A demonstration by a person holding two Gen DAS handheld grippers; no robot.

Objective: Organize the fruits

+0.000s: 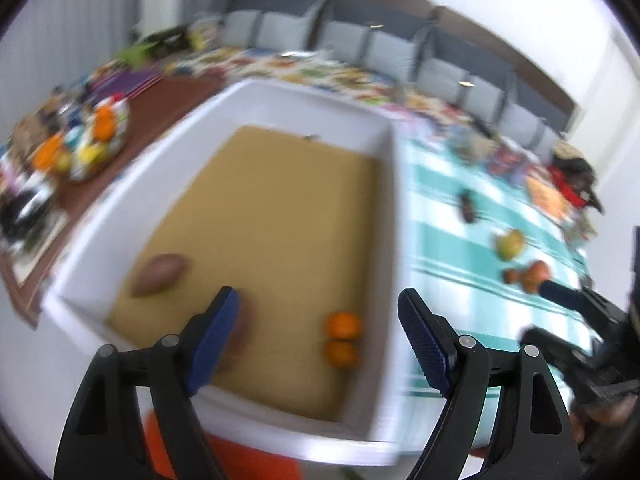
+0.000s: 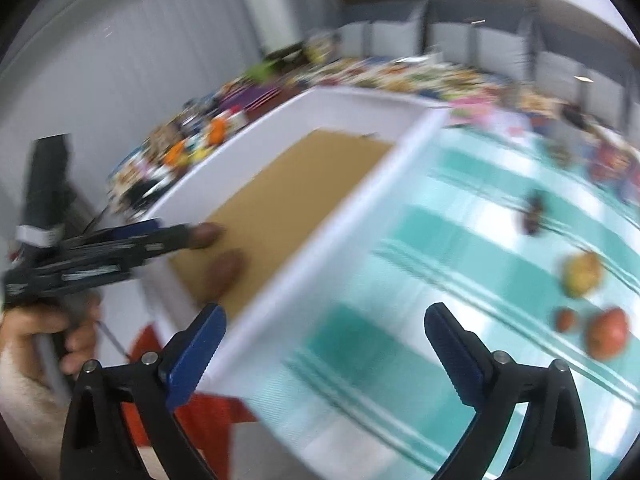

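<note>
A white tray [image 1: 384,208] with a tan liner holds a brown oval fruit [image 1: 160,274], a second brown fruit partly hidden behind my left finger, and two oranges [image 1: 342,338]. My left gripper [image 1: 318,320] is open and empty above the tray's near end. On the teal striped cloth [image 2: 420,280] lie a dark fruit [image 2: 532,216], a yellow-green fruit [image 2: 582,274], a small brown fruit [image 2: 566,319] and a red fruit [image 2: 608,332]. My right gripper [image 2: 324,334] is open and empty over the cloth beside the tray [image 2: 320,240]. The frames are blurred.
A bowl of mixed coloured items [image 1: 96,140] stands on a brown surface left of the tray. Clutter and grey cushions [image 1: 392,52] line the back. An orange patch [image 1: 240,456] shows below the tray's near edge.
</note>
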